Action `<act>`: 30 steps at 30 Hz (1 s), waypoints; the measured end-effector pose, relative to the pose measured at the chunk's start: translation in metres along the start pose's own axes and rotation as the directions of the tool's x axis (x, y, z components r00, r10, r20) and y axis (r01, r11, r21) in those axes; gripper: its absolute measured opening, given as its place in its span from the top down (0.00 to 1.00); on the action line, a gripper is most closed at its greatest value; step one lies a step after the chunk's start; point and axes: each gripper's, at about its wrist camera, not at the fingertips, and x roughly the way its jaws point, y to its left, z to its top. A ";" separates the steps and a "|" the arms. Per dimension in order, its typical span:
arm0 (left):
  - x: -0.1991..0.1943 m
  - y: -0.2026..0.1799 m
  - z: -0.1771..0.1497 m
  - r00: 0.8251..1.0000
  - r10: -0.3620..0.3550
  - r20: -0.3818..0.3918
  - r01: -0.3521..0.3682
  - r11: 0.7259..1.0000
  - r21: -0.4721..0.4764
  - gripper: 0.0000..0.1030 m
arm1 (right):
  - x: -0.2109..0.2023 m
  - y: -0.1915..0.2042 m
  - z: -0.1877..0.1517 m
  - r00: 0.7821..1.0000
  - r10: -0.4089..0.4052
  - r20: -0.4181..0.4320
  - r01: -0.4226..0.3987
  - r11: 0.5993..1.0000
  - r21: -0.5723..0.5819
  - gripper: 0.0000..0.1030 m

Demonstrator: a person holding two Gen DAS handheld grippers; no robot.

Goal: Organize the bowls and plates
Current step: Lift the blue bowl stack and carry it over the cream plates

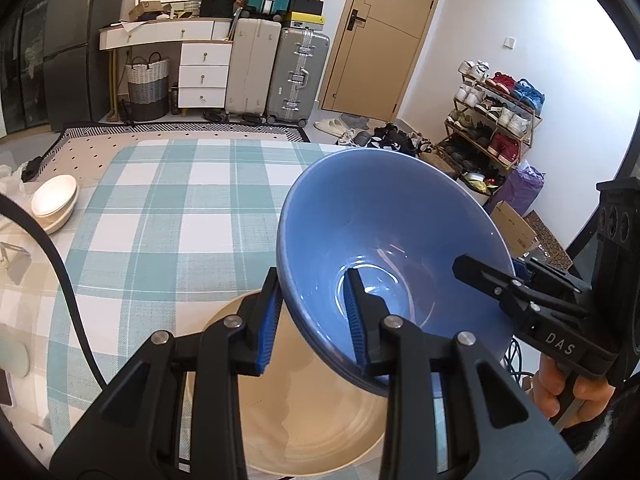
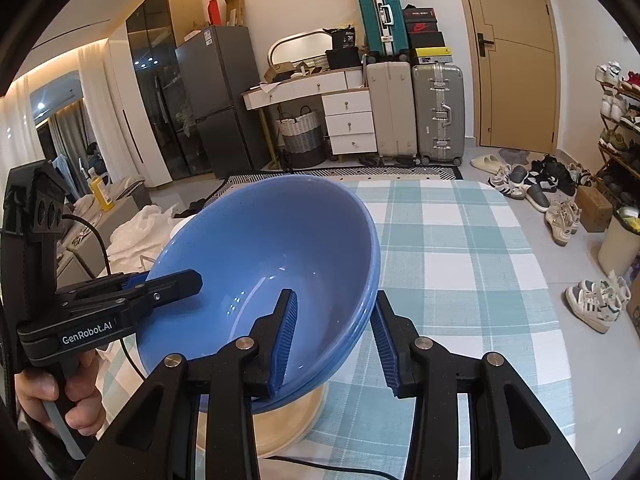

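A blue bowl (image 1: 400,216) (image 2: 272,240) hangs tilted in the air over the checked tablecloth, held from both sides. My left gripper (image 1: 312,324) is shut on its near left rim, one pad inside and one outside. My right gripper (image 2: 334,340) is shut on the opposite rim the same way. Each gripper also shows in the other's view: the right gripper (image 1: 492,280) at the right, the left gripper (image 2: 172,280) at the left, each with a hand on its handle. Right under the blue bowl stands a wide beige bowl (image 1: 304,420) (image 2: 288,424), partly hidden.
A stack of white bowls (image 1: 54,200) sits near the table's left edge. The green and white checked cloth (image 1: 180,220) (image 2: 460,260) covers the table. A black cable (image 1: 68,288) crosses the left side. Suitcases, drawers, shoes and a shoe rack stand beyond the table.
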 end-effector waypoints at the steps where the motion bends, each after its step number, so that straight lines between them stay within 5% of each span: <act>1: -0.003 0.002 -0.002 1.000 0.005 -0.001 -0.005 1.000 0.000 0.73 | 0.002 0.002 0.000 1.000 0.003 -0.002 -0.003 1.000 -0.002 0.62; 14: -0.018 0.045 -0.024 0.998 0.061 -0.020 -0.062 0.997 -0.043 0.73 | 0.036 0.031 -0.006 0.997 0.060 -0.044 -0.061 0.998 -0.020 0.62; 30: 0.017 0.081 -0.041 0.994 0.084 -0.075 -0.090 0.993 -0.080 0.73 | 0.074 0.045 -0.018 0.993 0.061 -0.104 -0.066 0.997 -0.036 0.62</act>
